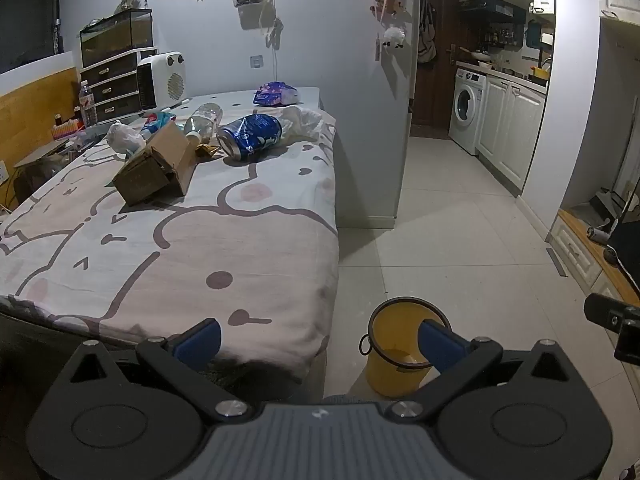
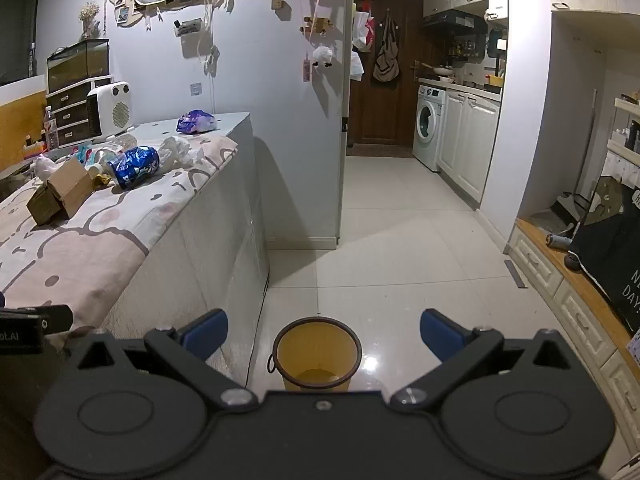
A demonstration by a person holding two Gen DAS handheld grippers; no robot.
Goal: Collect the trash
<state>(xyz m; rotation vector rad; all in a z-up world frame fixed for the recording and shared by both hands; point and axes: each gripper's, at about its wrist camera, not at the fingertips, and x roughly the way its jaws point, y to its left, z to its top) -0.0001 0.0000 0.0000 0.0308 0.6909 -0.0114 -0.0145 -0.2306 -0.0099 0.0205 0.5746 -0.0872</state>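
Both grippers hang low at the foot of the bed, nothing in either one. Left gripper [image 1: 318, 340] has its blue pads spread wide apart, tilted down over the corner of the bedspread [image 1: 180, 240]. Right gripper [image 2: 324, 334] is the same deal, jaws fully apart and empty, aimed down at the floor just past the bed's edge.

Going left to right from where I'm standing: all the trash sits bunched at the far end of the bed. Furthest left there's a crumpled white plastic bag [image 1: 122, 136], then a brown cardboard box [image 1: 158, 166] lying tipped with its flaps open. Right behind that is a clear plastic bottle [image 1: 202, 120] on its side, touching the box's top corner. Next to it is a crushed blue can [image 1: 250, 136], also on its side, open end facing us. Some wadded white wrapping [image 1: 302, 120] is pressed against the can's far end. Further back sits a purple snack bag [image 1: 276, 94], apart from the pile.

Off the bed to the right, on the tiled floor [image 2: 400, 248], there's a yellow bucket [image 2: 316, 354], upright, nothing visible inside. It's just beside the bed's corner and shows almost dead centre between the right gripper's fingers.
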